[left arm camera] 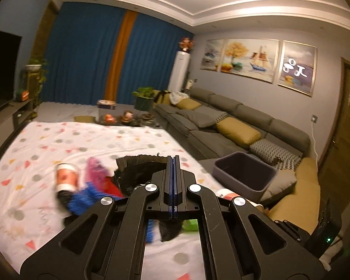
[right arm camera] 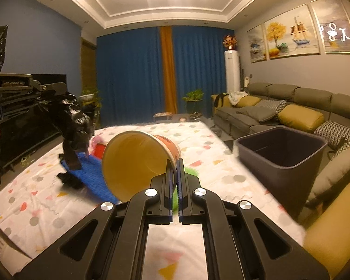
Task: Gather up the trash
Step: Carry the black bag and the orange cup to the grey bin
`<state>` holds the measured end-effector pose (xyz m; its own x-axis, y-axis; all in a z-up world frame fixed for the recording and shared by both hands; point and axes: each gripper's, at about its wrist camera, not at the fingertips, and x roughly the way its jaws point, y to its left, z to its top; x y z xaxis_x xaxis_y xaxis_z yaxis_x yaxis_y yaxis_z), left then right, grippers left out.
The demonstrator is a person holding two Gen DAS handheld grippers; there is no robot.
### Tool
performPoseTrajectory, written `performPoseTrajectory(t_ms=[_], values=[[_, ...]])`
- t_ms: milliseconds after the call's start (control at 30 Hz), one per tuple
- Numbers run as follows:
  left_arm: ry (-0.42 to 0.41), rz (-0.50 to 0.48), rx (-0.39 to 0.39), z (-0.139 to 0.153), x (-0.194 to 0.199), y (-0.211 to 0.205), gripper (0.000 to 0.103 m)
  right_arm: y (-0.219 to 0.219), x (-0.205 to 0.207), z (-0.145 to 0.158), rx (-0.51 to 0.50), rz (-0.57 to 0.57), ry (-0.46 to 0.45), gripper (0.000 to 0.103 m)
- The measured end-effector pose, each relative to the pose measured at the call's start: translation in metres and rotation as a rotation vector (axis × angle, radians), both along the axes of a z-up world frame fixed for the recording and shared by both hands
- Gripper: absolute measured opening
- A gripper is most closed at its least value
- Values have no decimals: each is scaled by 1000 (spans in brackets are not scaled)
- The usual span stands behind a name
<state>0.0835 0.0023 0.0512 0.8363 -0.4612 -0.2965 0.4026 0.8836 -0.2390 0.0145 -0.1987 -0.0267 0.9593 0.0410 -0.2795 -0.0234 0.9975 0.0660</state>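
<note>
Left tongs [right arm camera: 58, 88], marked "GenRobot.AI", pinch black bag [right arm camera: 75, 126]; right tongs [right arm camera: 174, 163] clamp cup [right arm camera: 137, 161].

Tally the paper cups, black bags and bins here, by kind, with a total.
Paper cups: 2, the held cup and the lying cup
Black bag: 1
Bin: 1
Total: 4

I'm seeing my right gripper [right arm camera: 174, 163] looking like matt black plastic w/ shiny metal pivot bolts. It's gripping a paper cup [right arm camera: 137, 161], smooth, matt inside. By the cup: my left gripper [right arm camera: 58, 88] is gripping a black plastic bag [right arm camera: 75, 121], crinkly, glossy; blue knit cloth [right arm camera: 91, 175], rough. Bin [right arm camera: 280, 163] looking like smooth matt plastic.
</note>
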Motion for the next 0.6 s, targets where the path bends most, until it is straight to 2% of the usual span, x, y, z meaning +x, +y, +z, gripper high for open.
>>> performPoseTrajectory(t_ms=[333,600], values=[[-24,-181,33,17,41,-126,0,-69,14,22,-21,-193,-63,4],[12,-247,52,4,89,-220,0,-129,30,25,-34,-334,-69,4]])
